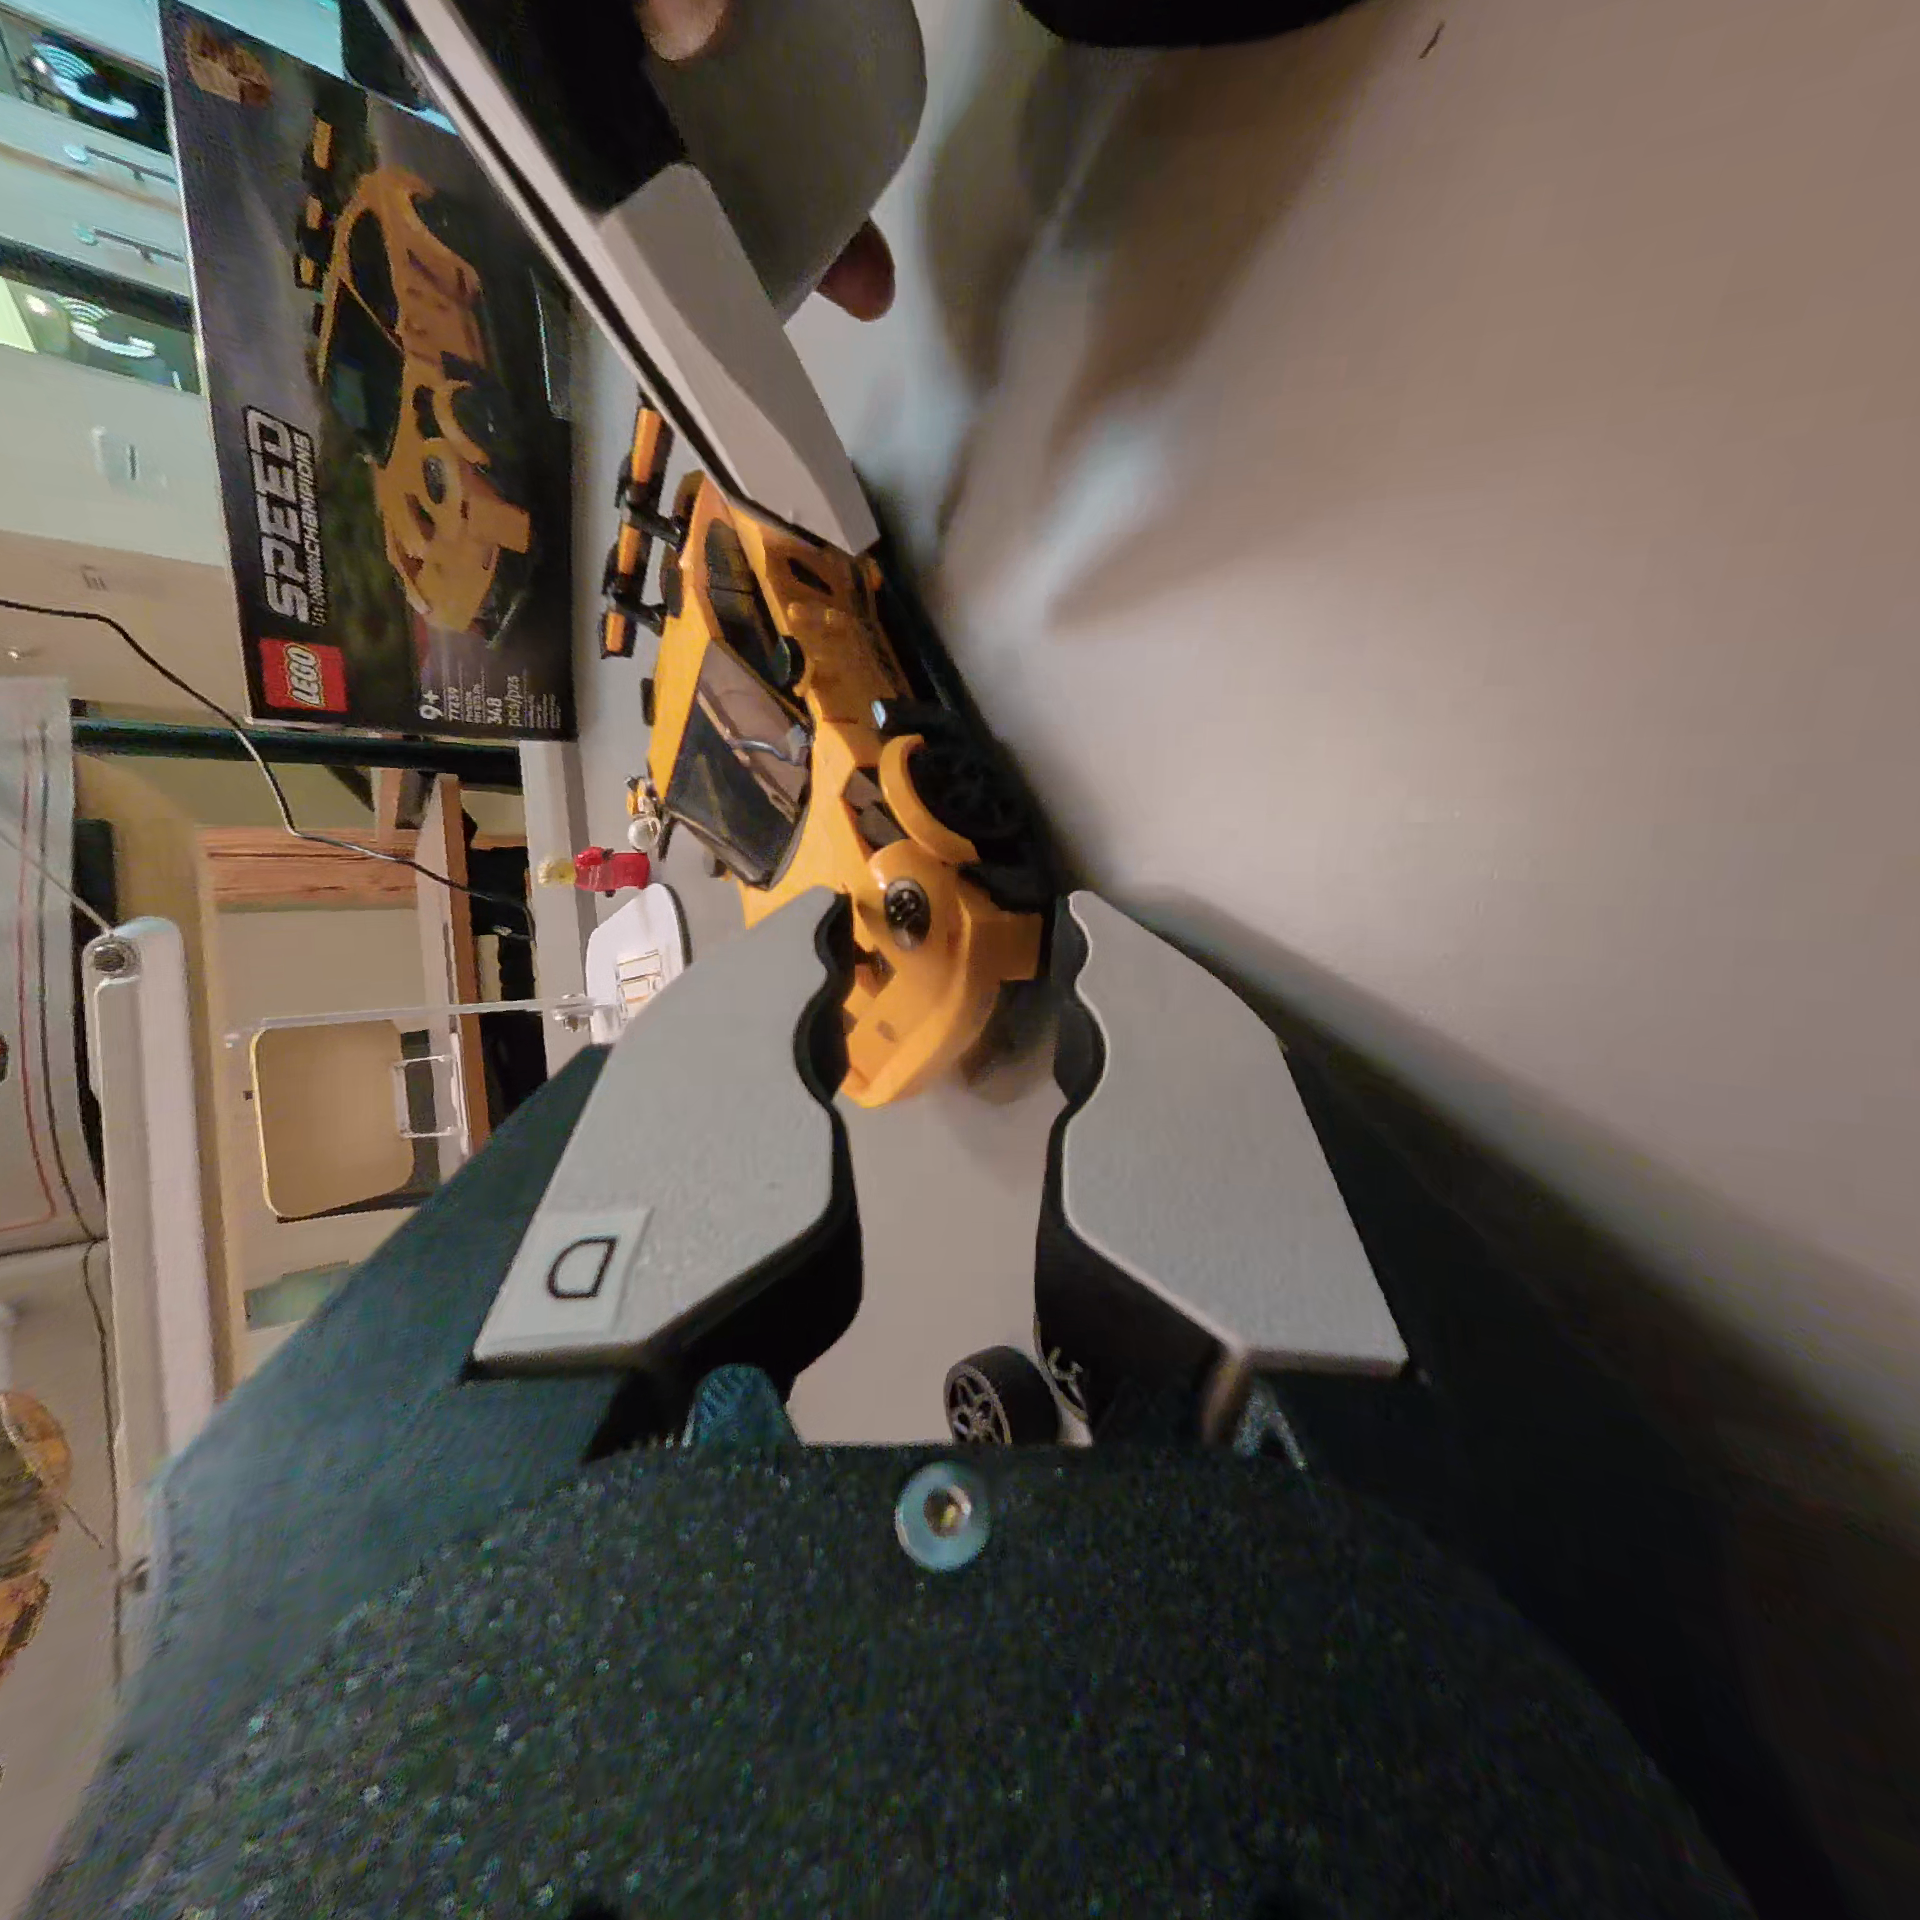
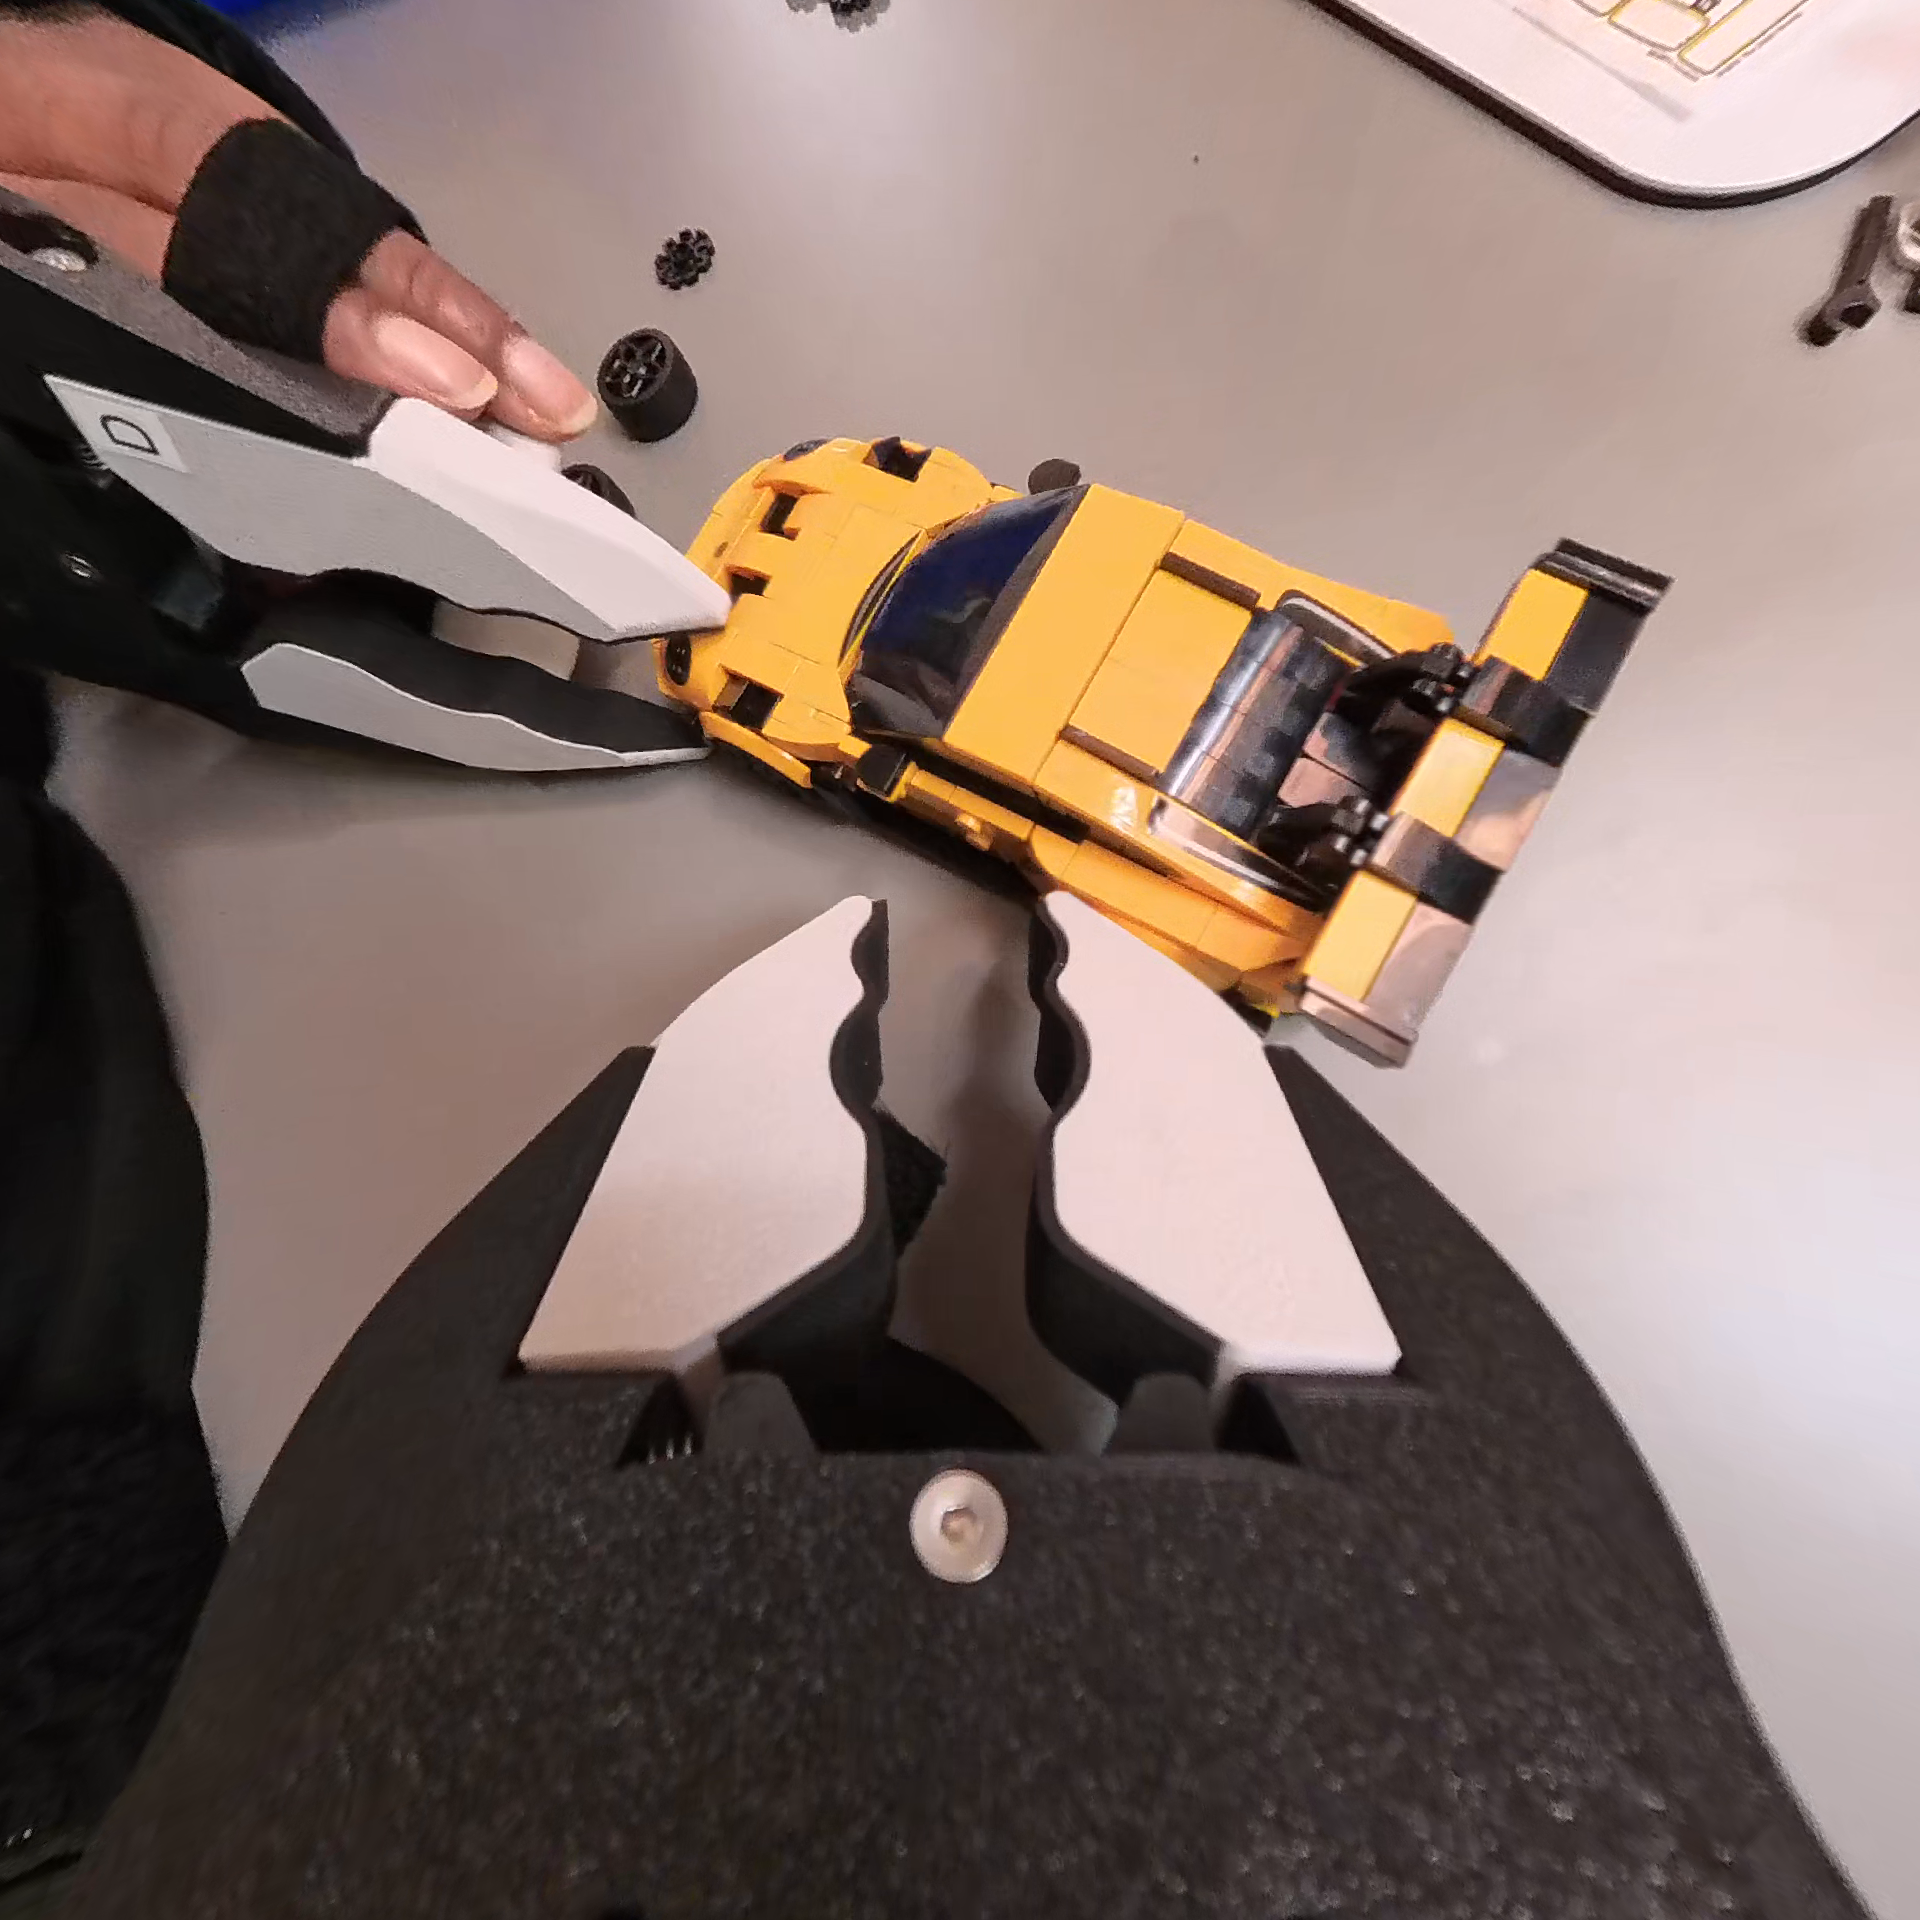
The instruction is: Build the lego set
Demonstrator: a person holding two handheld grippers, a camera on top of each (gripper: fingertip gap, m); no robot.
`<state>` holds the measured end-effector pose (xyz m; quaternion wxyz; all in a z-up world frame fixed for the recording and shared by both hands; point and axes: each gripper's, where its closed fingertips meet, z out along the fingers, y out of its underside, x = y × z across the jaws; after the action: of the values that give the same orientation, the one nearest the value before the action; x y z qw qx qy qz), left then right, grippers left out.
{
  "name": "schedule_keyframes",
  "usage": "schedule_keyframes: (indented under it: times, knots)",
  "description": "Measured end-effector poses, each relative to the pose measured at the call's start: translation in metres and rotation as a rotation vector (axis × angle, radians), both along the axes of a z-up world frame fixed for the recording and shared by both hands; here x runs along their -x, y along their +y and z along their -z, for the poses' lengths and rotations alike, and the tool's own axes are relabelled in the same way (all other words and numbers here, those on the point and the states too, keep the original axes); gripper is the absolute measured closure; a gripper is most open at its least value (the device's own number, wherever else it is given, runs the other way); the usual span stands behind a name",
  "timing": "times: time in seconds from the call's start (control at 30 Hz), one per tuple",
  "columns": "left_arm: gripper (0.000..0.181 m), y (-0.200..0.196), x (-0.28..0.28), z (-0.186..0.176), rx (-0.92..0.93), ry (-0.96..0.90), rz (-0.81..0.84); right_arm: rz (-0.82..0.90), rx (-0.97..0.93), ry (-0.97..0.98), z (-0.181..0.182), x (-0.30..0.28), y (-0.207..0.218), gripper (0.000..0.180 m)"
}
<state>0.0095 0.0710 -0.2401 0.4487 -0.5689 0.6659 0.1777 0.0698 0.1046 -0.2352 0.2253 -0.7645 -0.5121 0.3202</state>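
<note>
The yellow and black lego car (image 2: 1091, 665) lies on the grey table (image 2: 1143, 260), with its rear wing to the right. My left gripper (image 2: 707, 681) is turned on its side and closed on the car's nose, one finger on the hood and the other under the front edge. In the left wrist view the car (image 1: 790, 727) runs away from the gripper (image 1: 951, 925), nose between the fingertips. My right gripper (image 2: 961, 914) is open and empty beside the car's near side, its right fingertip close to the body. One of its fingers (image 1: 748, 395) shows in the left wrist view, reaching the car's rear.
Loose black wheels (image 2: 646, 382) and a small rim (image 2: 684, 257) lie behind the car's nose, and one tyre (image 1: 992, 1392) lies under the left gripper. The set's box (image 1: 384, 416), a minifigure (image 1: 603, 871), the instruction sheet (image 2: 1662, 83) and black parts (image 2: 1860, 275) are nearby. Tip to tip, the grippers are about 8 cm apart. The small rim (image 2: 684, 257) lies some 15 cm from my left tips, 20 cm from my right tips.
</note>
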Motion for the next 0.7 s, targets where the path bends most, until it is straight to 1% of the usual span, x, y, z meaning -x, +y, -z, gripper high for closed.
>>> schedule_keyframes:
  times: [0.07,0.17,0.23,0.3,0.33,0.4,0.47,0.57,0.63,0.7]
  knots:
    - [0.139,-0.002,-0.001,-0.002,0.027,-0.023,0.017,-0.004,-0.006,-0.008,0.001,0.0,0.0,0.154]
    - [0.123,-0.009,0.002,-0.006,0.11,-0.078,0.037,-0.006,-0.014,-0.021,0.002,0.0,-0.001,0.154]
    - [0.113,-0.016,0.004,-0.006,0.247,-0.16,0.057,-0.006,-0.018,-0.037,0.003,-0.002,-0.002,0.153]
    - [0.111,-0.018,0.008,-0.009,0.406,-0.283,0.039,-0.004,-0.024,-0.049,0.002,-0.004,-0.003,0.152]
    - [0.108,-0.015,0.013,-0.009,0.445,-0.301,0.023,0.0,-0.028,-0.052,0.002,-0.005,-0.003,0.152]
    - [0.107,-0.013,0.02,-0.009,0.438,-0.29,0.055,0.011,-0.033,-0.053,0.0,-0.006,-0.003,0.152]
    - [0.11,-0.011,0.02,-0.015,0.509,-0.397,0.048,0.023,-0.055,-0.071,0.001,-0.008,-0.001,0.151]
    - [0.109,0.005,0.024,-0.023,0.672,-0.579,-0.049,0.06,-0.094,-0.106,0.003,-0.013,0.002,0.148]
    - [0.109,0.018,0.027,-0.021,0.764,-0.655,-0.13,0.118,-0.103,-0.115,0.001,-0.014,0.005,0.144]
    - [0.11,0.025,0.025,-0.02,0.829,-0.716,-0.161,0.169,-0.119,-0.109,0.0,-0.014,0.008,0.141]
